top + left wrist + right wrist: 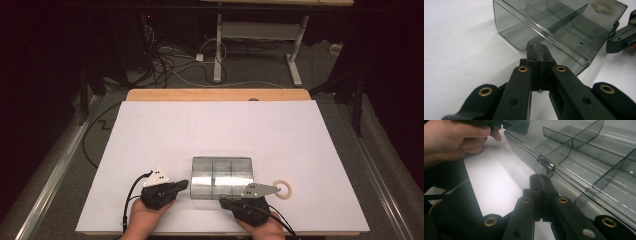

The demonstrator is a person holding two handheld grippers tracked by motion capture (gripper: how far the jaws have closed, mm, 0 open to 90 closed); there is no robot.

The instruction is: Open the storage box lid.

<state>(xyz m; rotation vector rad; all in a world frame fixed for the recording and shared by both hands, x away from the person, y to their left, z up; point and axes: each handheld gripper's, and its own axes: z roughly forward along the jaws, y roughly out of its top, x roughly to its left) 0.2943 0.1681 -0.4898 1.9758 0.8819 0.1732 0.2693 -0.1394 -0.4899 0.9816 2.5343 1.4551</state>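
- We've got a smoky clear plastic organizer box (222, 178) sitting on the white table (165, 135), toward the near edge and roughly in the middle, lid down.
- Inside you can see dividers (564, 21) splitting it into compartments. They all look bare from what we can see.
- Our left gripper (184, 184) is at the box's left end, jaws clenched tight together with nothing pinched between them. In the left gripper view its tip (539, 48) sits right up against the box's lower corner edge; can't tell if it's actually touching.
- Our right gripper (223, 201) is at the near right corner of the box, jaws also squeezed fully together, nothing held. In the right gripper view its tip (540, 179) is just under a small clear latch (546, 166) on the box's front rim.
- There's a little cream ring (282, 189) lying flat on the table just right of the box, apart from it, next to the grey plate (259, 190) on top of the right gripper.
- The left hand (456, 138) shows up in the right gripper view, wrapped around its gripper.
- Beyond the table there's grey floor with a tangle of cables (172, 62).
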